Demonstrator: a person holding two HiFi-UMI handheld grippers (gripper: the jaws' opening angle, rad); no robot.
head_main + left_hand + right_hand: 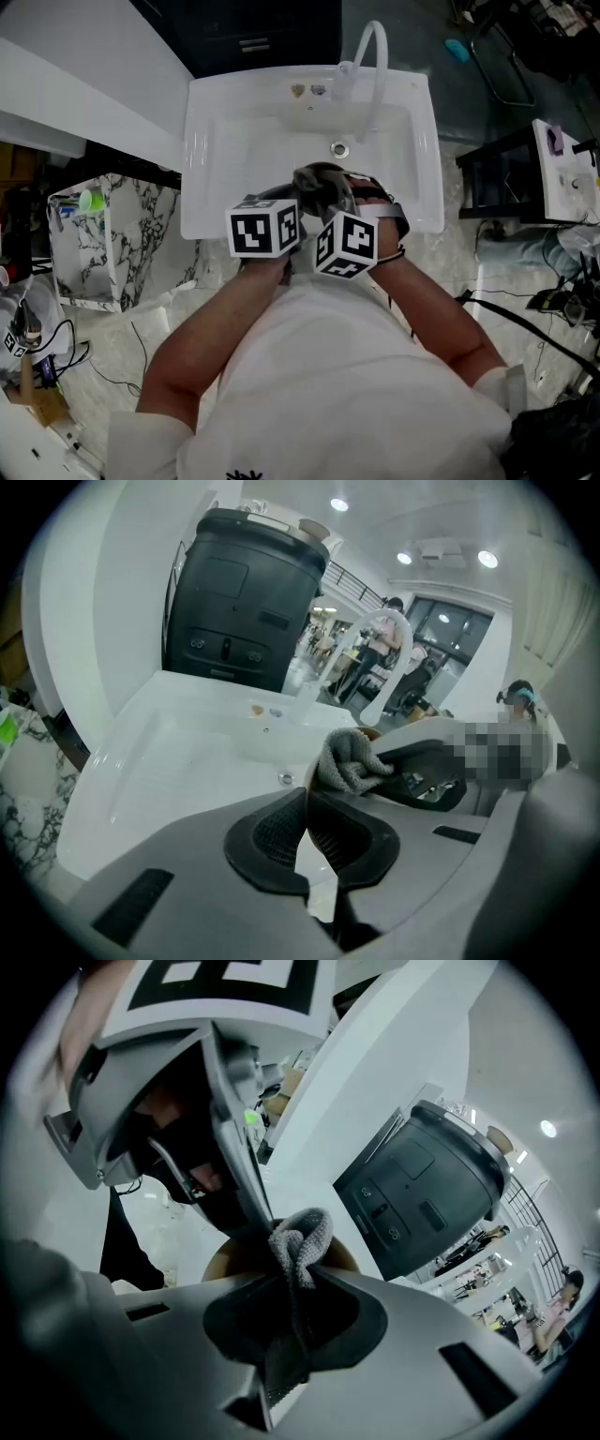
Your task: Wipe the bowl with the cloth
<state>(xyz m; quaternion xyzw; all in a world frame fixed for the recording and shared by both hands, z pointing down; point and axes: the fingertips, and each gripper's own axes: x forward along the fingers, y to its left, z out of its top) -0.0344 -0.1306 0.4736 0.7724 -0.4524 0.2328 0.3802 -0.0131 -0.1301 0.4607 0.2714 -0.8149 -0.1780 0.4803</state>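
Arms: two bare forearms reach forward from white sleeves in the head view and meet close together over the sink.
Marker cubes: the left cube point(264, 228) and the right cube point(347, 244) sit side by side, almost touching, and hide most of what lies under them.
Left gripper point(305, 832): jaws drawn together to a thin slit. A narrow tan edge runs into that slit; it looks like the bowl's rim pinched there, though the edge is too thin to be sure.
Right gripper point(291, 1321): jaws closed on the grey cloth point(302, 1237). A strip of it hangs down between the pads and a folded bunch stands up past the tips.
Cloth: the bunch lies against the bowl's rim, just where the left gripper's finger comes down to it.
Bowl point(223, 1262): tan, darker inside, held up between the two grippers above the front half of the basin, clear of its floor.
Sink point(216, 141): white and rectangular, with a metal drain point(339, 149) towards its back.
Faucet point(375, 66): a white arched spout at the back rim, curving over the basin.
Black unit point(244, 602): a dark rounded casing with buttons, behind the sink.
Left side: a marble-patterned box point(103, 234) stands on the floor beside the sink, with loose cables near it.
Far background: people stand in a lit hall in the left gripper view.
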